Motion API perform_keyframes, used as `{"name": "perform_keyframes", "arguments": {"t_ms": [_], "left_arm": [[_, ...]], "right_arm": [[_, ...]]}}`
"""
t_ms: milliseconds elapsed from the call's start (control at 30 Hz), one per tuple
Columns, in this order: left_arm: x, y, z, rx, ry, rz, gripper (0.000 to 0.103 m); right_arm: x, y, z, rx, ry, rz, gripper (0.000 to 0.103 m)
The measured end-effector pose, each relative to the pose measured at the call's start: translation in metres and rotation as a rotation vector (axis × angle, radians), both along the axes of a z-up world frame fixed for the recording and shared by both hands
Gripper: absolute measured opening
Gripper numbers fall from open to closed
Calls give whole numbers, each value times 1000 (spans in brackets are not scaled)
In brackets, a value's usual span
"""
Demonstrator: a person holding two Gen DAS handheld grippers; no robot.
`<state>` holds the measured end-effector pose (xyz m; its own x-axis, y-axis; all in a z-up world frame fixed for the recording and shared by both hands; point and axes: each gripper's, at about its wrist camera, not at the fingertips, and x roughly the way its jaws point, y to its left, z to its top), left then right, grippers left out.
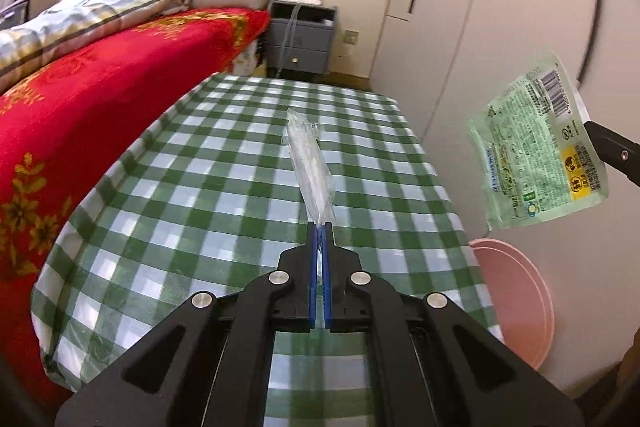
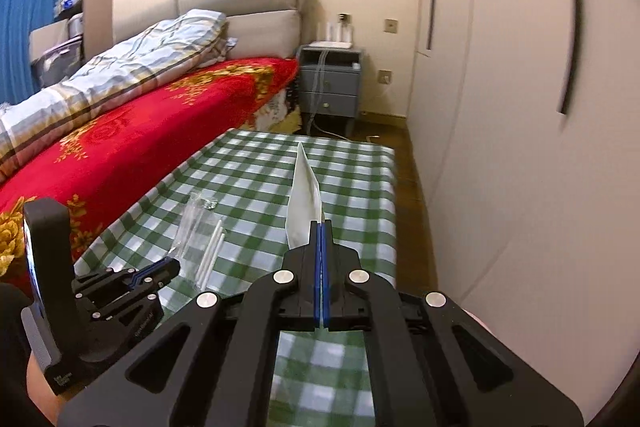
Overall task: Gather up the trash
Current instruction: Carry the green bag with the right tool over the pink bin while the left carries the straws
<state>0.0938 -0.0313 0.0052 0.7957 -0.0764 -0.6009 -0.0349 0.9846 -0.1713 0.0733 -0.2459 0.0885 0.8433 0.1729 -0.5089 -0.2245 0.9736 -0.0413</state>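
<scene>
- Along the left side of both views, a bed (image 1: 120,75) is seen, covered by a red blanket with gold flowers (image 2: 132,143); a folded pale blue quilt (image 1: 100,3) lies on top, against a beige padded headboard (image 2: 248,15).
- Just right of the bed, a counter under a green and white checked cloth (image 1: 224,163) runs from near to far.
- Over the near middle of the counter, the left tongs (image 1: 320,223) are clenched on the end of a clear plastic wrapper (image 1: 310,163), which is held up off the cloth and sticks out away from the camera.
- From the right wrist view, the left tongs (image 2: 170,264) are seen at the near left with the clear wrapper (image 2: 198,239) standing up from them; thin white sticks can be made out inside it.
- At the far end of the room, beyond the counter, a grey bedside cabinet (image 2: 332,83) stands against the wall.
- To the right of the counter, the right tongs (image 2: 321,223) are clenched on a pale green printed packet (image 1: 536,147), held in the air clear of the cloth; in the right wrist view it is seen edge-on as a white pouch (image 2: 304,211).
- Below that packet, beside the counter's right edge, a pink round basin (image 1: 524,299) is partly visible.
- Along the right side, white wardrobe doors (image 2: 520,67) fill the frame.
</scene>
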Motion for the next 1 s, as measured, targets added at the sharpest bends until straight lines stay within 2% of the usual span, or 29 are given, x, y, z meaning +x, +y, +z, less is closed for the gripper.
{"name": "perform_keyframes", "arguments": {"t_ms": [533, 1000], "left_arm": [[-6, -70, 5, -12, -56, -178, 2], [4, -142, -12, -29, -31, -332, 2]], "right_arm": [[-19, -87, 10, 10, -3, -157, 0], [-7, -140, -21, 81, 69, -277, 0]]}}
